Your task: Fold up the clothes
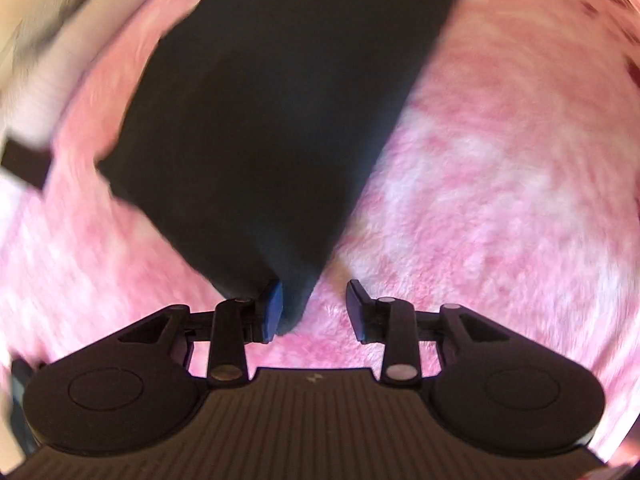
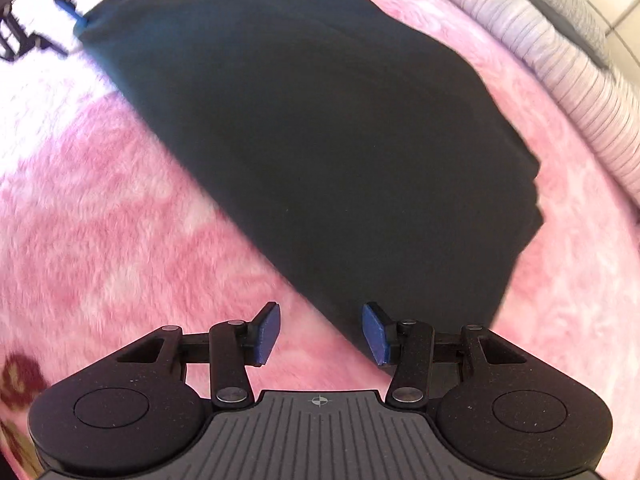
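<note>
A black garment [image 1: 272,120] lies folded flat on a pink fluffy blanket [image 1: 500,200]. My left gripper [image 1: 314,312] is open. One corner of the garment lies between its jaws, against the left blue pad [image 1: 272,312]. In the right wrist view the same garment [image 2: 340,140] fills the middle. My right gripper [image 2: 320,334] is open, with the garment's near edge running between its jaws, close to the right blue pad [image 2: 376,332]. The left gripper also shows in the right wrist view [image 2: 76,16] at the garment's far corner.
The pink blanket [image 2: 100,220] spreads on all sides, with dark red flower prints [image 2: 18,380] at the lower left. A grey ribbed cloth [image 2: 560,64] runs along the blanket's far right edge. A pale cloth [image 1: 44,60] lies at the upper left of the left wrist view.
</note>
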`<move>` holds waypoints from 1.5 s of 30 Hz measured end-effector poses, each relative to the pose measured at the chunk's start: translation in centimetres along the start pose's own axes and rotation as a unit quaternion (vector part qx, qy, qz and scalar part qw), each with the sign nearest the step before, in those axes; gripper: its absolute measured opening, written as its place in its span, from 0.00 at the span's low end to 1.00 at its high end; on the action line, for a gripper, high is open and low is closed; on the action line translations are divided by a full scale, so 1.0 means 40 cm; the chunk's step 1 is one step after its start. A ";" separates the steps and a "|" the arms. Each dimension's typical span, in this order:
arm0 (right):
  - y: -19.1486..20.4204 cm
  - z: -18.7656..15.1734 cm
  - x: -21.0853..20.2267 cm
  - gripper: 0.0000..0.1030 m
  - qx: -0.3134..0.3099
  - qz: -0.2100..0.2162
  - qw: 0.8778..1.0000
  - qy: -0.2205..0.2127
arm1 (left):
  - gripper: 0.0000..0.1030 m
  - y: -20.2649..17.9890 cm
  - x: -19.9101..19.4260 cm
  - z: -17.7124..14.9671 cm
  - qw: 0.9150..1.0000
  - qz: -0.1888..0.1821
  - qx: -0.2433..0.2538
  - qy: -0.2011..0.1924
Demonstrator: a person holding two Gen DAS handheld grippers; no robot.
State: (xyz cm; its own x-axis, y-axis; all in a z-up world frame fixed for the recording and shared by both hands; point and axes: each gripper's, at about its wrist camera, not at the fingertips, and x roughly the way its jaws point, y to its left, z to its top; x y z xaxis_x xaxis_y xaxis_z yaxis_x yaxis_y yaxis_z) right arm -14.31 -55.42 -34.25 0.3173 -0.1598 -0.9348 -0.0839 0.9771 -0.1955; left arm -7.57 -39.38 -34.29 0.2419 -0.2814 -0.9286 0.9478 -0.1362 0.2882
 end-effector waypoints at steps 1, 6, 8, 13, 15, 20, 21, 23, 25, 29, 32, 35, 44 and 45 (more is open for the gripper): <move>-0.016 -0.008 0.008 0.47 0.026 0.000 1.000 0.008 | 0.30 0.009 0.000 0.001 1.000 -0.004 -0.013 0.004; -0.070 0.005 -0.025 0.57 0.133 -0.031 0.990 0.035 | 0.30 0.035 -0.044 0.016 0.999 0.000 -0.032 0.017; -0.074 0.011 -0.066 0.57 0.157 -0.034 0.986 0.034 | 0.30 0.043 -0.073 0.032 0.999 0.004 -0.043 0.016; -0.087 0.039 -0.175 0.57 0.225 -0.039 0.973 0.030 | 0.31 0.046 -0.163 0.074 0.998 0.016 -0.058 0.000; -0.089 0.050 -0.210 0.57 0.256 -0.041 0.965 0.035 | 0.32 0.042 -0.191 0.086 0.998 0.018 -0.062 -0.007; -0.053 0.063 -0.295 0.57 0.302 -0.044 0.951 0.044 | 0.34 0.011 -0.260 0.109 0.998 0.028 -0.057 -0.016; -0.042 0.061 -0.310 0.57 0.305 -0.042 0.950 0.045 | 0.35 0.002 -0.275 0.111 0.998 0.030 -0.057 -0.017; -0.019 0.057 -0.346 0.57 0.309 -0.040 0.949 0.046 | 0.35 -0.016 -0.302 0.113 0.998 0.031 -0.060 -0.019; -0.011 0.048 -0.365 0.57 0.312 -0.035 0.949 0.042 | 0.35 -0.033 -0.330 0.109 0.997 0.038 -0.063 -0.020; 0.016 0.027 -0.393 0.57 0.308 -0.024 0.951 0.027 | 0.35 -0.079 -0.388 0.090 0.997 0.052 -0.063 -0.016; 0.041 0.009 -0.425 0.57 0.311 -0.024 0.950 0.009 | 0.36 -0.123 -0.434 0.072 0.997 0.061 -0.051 -0.012; 0.068 -0.004 -0.464 0.58 0.321 -0.024 0.947 -0.009 | 0.36 -0.157 -0.479 0.050 0.996 0.075 -0.045 -0.010; 0.133 0.001 -0.543 0.58 0.298 -0.029 0.953 -0.038 | 0.37 -0.195 -0.567 -0.010 0.993 0.107 -0.055 -0.004; 0.139 0.005 -0.549 0.58 0.295 -0.029 0.954 -0.041 | 0.37 -0.192 -0.573 -0.016 0.992 0.110 -0.056 -0.003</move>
State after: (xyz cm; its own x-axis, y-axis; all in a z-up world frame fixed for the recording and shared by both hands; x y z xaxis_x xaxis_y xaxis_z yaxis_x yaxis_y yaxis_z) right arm -21.54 -46.46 -14.76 0.3796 -0.2283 -0.8965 0.4741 0.8802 -0.0234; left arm -20.27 -31.28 -15.37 0.4442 -0.2984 -0.8448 0.8896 0.0352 0.4554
